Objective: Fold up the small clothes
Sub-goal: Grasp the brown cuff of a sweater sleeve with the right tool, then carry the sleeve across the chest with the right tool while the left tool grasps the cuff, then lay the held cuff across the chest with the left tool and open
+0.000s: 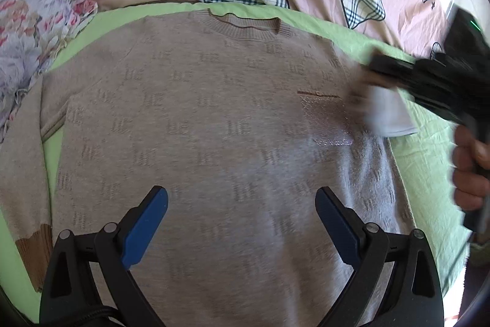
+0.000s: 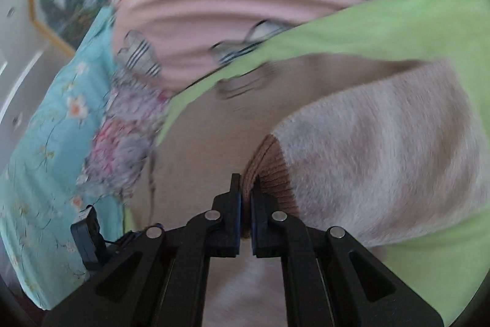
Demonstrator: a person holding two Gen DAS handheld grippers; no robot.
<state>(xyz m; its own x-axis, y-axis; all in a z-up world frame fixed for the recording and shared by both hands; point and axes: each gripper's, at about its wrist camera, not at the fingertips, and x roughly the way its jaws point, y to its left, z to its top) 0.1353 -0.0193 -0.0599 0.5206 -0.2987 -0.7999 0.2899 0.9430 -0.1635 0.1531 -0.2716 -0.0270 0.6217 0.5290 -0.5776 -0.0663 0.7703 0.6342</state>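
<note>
Nearest the right-wrist camera, the right gripper (image 2: 246, 198) has its fingers clamped on the brown cuff (image 2: 269, 173), folding that sleeve across the beige sweater (image 1: 214, 127) spread flat on the bed's green sheet (image 1: 422, 124), while the left gripper (image 1: 242, 198) hovers with fingers apart, likely to pin the body next.

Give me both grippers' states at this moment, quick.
Left gripper: open, holding nothing, above the beige knitted sweater.
Right gripper: closed on the sweater's brown ribbed cuff.
</note>
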